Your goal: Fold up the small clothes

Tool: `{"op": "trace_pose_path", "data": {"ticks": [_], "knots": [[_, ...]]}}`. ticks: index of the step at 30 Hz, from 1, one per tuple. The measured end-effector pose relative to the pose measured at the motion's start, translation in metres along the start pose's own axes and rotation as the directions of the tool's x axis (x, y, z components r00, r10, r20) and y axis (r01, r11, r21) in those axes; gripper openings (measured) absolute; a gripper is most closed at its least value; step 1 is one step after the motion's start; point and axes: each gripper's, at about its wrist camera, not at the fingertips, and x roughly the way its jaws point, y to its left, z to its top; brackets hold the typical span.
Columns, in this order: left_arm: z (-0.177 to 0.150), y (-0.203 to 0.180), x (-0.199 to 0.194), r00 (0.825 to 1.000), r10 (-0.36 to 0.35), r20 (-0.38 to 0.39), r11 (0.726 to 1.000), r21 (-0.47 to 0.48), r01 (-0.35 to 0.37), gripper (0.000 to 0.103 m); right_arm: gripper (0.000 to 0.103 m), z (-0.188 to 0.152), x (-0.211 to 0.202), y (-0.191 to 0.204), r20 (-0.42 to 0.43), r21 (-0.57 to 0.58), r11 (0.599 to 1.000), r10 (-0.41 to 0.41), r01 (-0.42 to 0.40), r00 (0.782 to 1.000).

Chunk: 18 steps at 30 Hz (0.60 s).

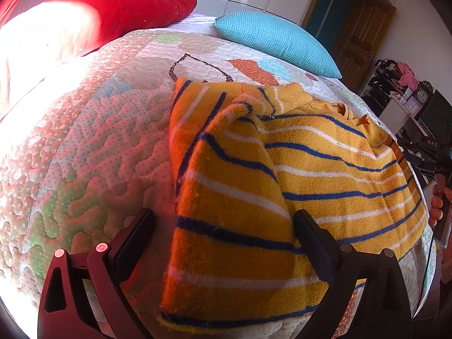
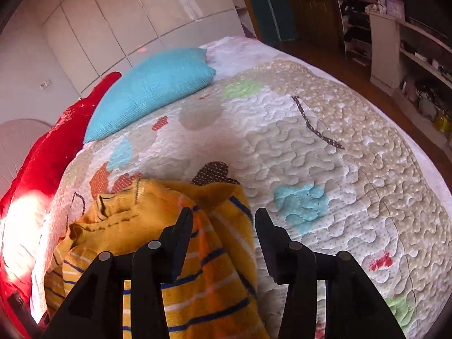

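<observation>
A small yellow sweater [image 1: 325,155] with blue and white stripes lies on the quilted bedspread [image 1: 99,141], one side folded over its middle and a sleeve cuff doubled near the collar. My left gripper [image 1: 223,213] is open wide above the near hem; the folded flap lies between its fingers without being pressed. In the right wrist view the sweater [image 2: 197,282] is bunched at the lower left. My right gripper [image 2: 224,212] is open just above its edge, the left finger over the cloth and the right finger over bare quilt [image 2: 325,155]. Nothing is gripped.
A teal pillow [image 1: 276,42] and a red pillow [image 1: 113,14] lie at the head of the bed. White wardrobe doors [image 2: 113,14] stand behind. Shelves with clutter [image 2: 409,56] and a wooden door [image 1: 356,28] are to the right. A person's hand [image 1: 438,206] shows at the right edge.
</observation>
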Motion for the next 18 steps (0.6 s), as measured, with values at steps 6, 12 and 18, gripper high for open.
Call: {"op": "trace_pose_path", "data": {"ticks": [6,12,18], "knots": [[0.0,-0.002,-0.002,1.0,0.025,0.006,1.0,0.004,-0.025,0.098,0.062,-0.034,-0.026,0.072,0.025,-0.139,0.976,0.171,-0.166,0.985],[0.009,-0.034,-0.036,0.986,0.157,0.057,0.967,0.195,-0.166,0.091,0.062,-0.08,0.019,0.102,-0.087,-0.233,0.951,0.187,-0.203,0.978],[0.043,-0.051,-0.061,0.964,0.224,0.141,0.907,0.333,-0.259,0.092,0.063,-0.093,0.032,0.089,-0.055,-0.212,0.947,0.236,-0.243,0.97]]}}
